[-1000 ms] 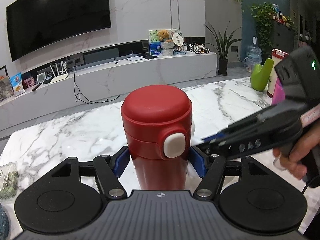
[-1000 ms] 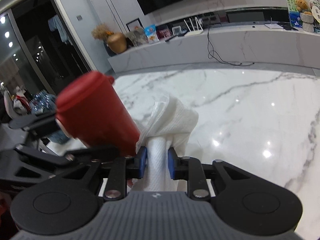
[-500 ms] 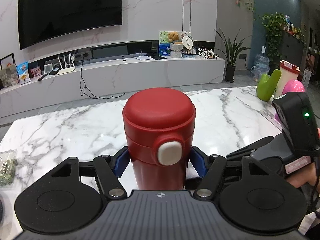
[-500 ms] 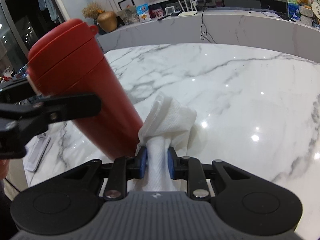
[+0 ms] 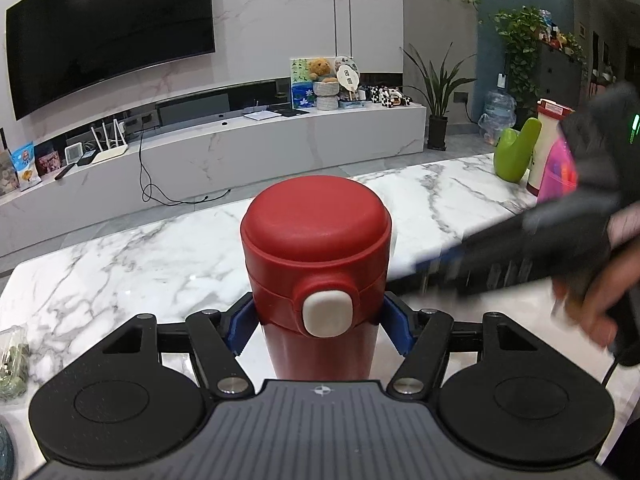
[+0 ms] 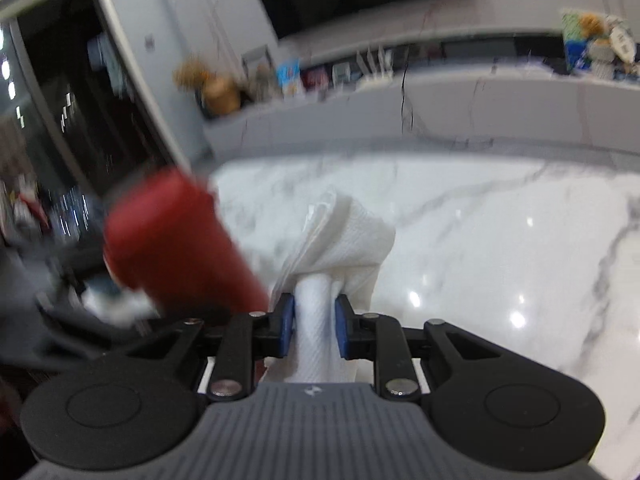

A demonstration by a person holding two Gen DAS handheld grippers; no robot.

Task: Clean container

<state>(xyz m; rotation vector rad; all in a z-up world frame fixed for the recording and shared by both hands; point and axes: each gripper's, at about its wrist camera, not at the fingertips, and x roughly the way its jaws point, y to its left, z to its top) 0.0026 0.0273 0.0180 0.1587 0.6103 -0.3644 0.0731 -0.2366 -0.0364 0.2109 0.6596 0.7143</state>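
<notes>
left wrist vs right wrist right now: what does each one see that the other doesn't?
Left wrist only: the flask's white lid button, the left gripper shut on the red flask, a green object at the table's far edge.
Right wrist only: the white paper towel clamped in the right gripper, beside the flask's body.
Both: the flask, the marble table, the TV wall.

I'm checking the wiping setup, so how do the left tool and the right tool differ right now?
The left tool is shut on the red flask, a wide rigid body; the right tool is shut on a bunched white paper towel, pinched narrow. The left view is sharp; the right view is blurred. Both have blue pads.
</notes>
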